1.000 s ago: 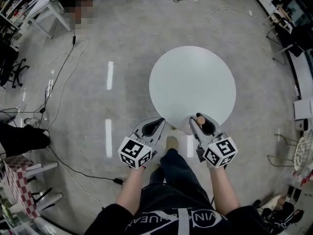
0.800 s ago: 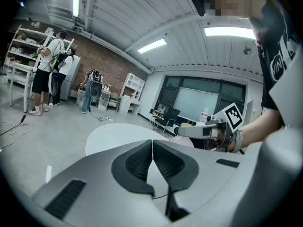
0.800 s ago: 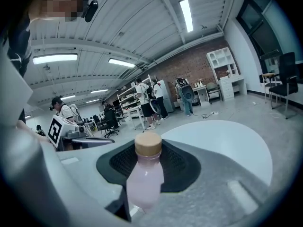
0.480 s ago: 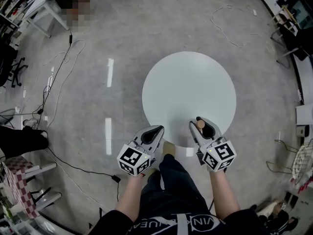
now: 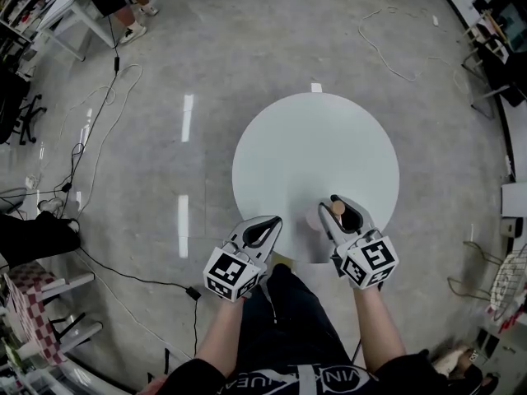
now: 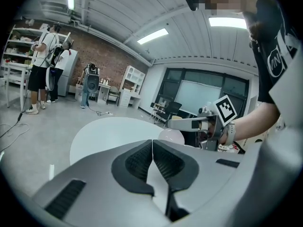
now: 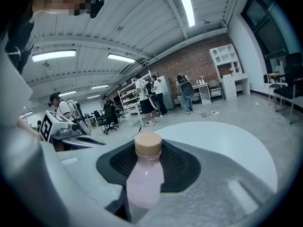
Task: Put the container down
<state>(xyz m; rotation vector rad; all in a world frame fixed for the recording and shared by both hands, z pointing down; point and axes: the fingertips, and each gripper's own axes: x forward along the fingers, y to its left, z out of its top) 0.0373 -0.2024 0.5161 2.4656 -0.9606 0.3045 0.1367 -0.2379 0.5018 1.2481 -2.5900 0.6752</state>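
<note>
A pale pink bottle [image 7: 144, 174] with a tan cap [image 7: 148, 144] stands upright between the jaws of my right gripper [image 5: 333, 206], which is shut on it. In the head view the bottle [image 5: 317, 219] hangs over the near part of the round white table [image 5: 313, 151]. My left gripper [image 5: 268, 225] is at the table's near left edge, jaws shut with nothing between them. In the left gripper view its dark pads [image 6: 163, 162] meet, and the right gripper [image 6: 189, 123] with the pink bottle [image 6: 171, 136] shows ahead on the right.
Grey floor surrounds the table [image 6: 109, 134], with cables [image 5: 90, 151] and white tape marks [image 5: 186, 122] on the left. Chairs and racks stand at the right edge [image 5: 506, 278]. People stand by shelves [image 6: 45, 65] far off. My own leg [image 5: 284, 303] is below the grippers.
Both grippers have come forward from the table's near rim to over its near part, the right one still carrying the bottle. The table now sits lower and closer in the head view.
</note>
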